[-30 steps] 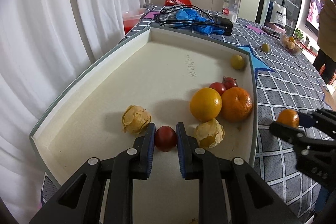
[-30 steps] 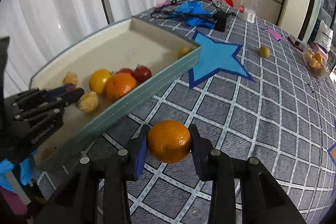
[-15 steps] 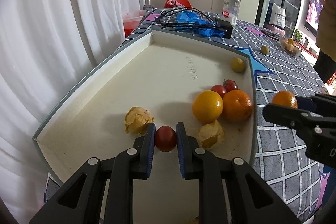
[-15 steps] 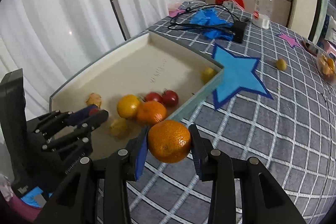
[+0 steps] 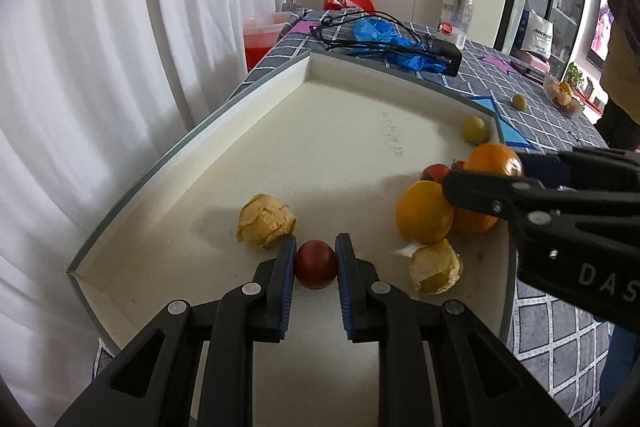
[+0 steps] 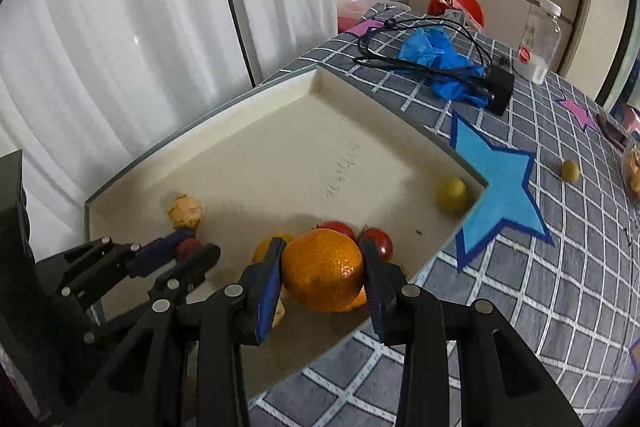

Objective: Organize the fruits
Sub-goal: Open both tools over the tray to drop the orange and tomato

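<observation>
Over the cream tray (image 6: 256,115), the right gripper (image 6: 322,277) is pinching a mandarin (image 6: 322,271) just above the oranges and tomatoes piled at the near rim, while the left gripper (image 5: 316,261) is squeezing a small red fruit (image 5: 315,264) low over the tray floor between two husked physalis. Both fruits seem to be in the placing step, so next the fingers need lowering and spreading without knocking the pile. Beyond, a grey checked tablecloth (image 6: 520,267) is carrying blue stars, cables, a bottle (image 6: 536,41) and one stray yellow fruit (image 6: 569,170), white curtains alongside.

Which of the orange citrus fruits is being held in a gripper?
The mandarin clamped in the right gripper above the tray; the other two lie loose on the tray floor.
</observation>
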`<act>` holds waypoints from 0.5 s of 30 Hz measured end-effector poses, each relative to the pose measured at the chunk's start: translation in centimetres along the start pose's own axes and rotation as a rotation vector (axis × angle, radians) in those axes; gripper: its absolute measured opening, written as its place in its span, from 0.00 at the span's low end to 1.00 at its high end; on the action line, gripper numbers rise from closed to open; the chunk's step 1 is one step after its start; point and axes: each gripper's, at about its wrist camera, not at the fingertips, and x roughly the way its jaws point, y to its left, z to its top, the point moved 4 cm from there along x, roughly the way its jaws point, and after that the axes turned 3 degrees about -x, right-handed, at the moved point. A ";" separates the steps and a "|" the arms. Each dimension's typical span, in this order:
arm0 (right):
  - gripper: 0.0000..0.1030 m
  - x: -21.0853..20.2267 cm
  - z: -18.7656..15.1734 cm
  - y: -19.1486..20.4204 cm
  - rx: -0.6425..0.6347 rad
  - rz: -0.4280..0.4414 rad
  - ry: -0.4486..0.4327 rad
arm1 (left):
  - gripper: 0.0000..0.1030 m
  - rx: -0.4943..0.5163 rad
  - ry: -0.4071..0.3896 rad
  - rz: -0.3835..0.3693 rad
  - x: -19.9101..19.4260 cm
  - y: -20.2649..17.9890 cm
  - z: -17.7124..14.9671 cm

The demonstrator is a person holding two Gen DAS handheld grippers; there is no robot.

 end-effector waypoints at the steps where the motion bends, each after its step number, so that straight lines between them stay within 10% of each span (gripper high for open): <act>1: 0.38 0.2 0.2 0.1 -0.002 -0.003 0.001 | 0.21 -0.003 0.001 0.000 0.1 0.1 0.1; 12: 0.38 2.5 2.4 0.8 -0.004 -0.034 0.019 | 0.22 0.013 0.001 0.018 0.4 -0.1 0.1; 15: 0.58 2.4 2.3 1.1 -0.013 -0.029 0.025 | 0.26 0.013 0.003 0.014 0.4 -0.1 0.1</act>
